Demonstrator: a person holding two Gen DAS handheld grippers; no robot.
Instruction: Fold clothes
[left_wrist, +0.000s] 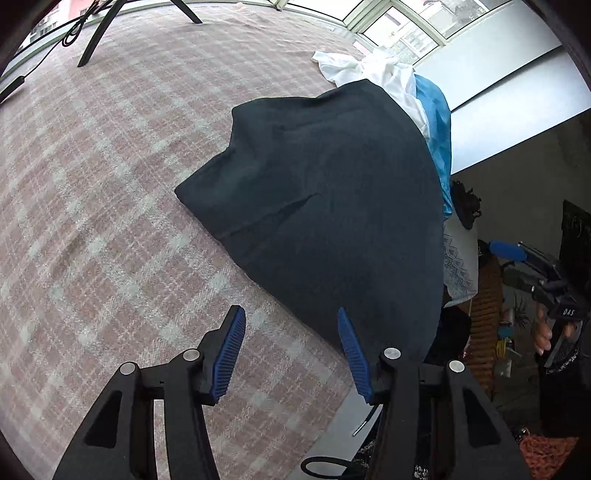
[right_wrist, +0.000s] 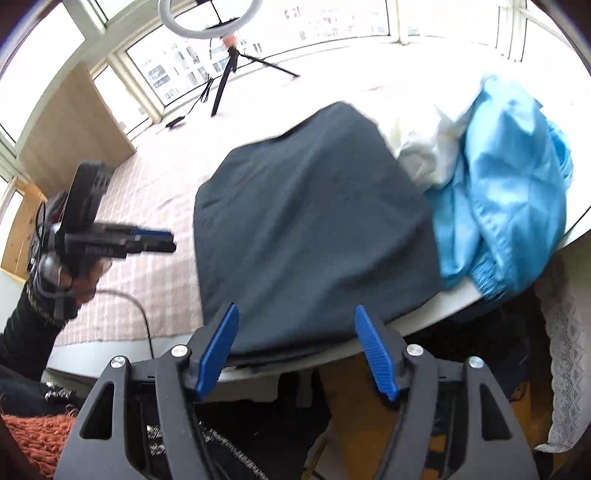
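A folded dark garment (left_wrist: 325, 192) lies flat on the pink checked tablecloth (left_wrist: 110, 206), its near edge at the table's rim. Behind it, touching — a crumpled white garment (left_wrist: 373, 74) and a light-blue garment (right_wrist: 509, 192), heaped together.

Left gripper (left_wrist: 291, 354): its 2 blue pads stand apart, nothing between them, above the cloth just beside the dark garment.

Right gripper (right_wrist: 295, 350): fingers apart and empty, above the garment's near edge.

A ring light on a tripod (right_wrist: 229, 55) stands at the far side.

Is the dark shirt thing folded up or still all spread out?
Folded. The dark garment lies as a compact block on the checked cloth, with stacked layers showing at its near edge.
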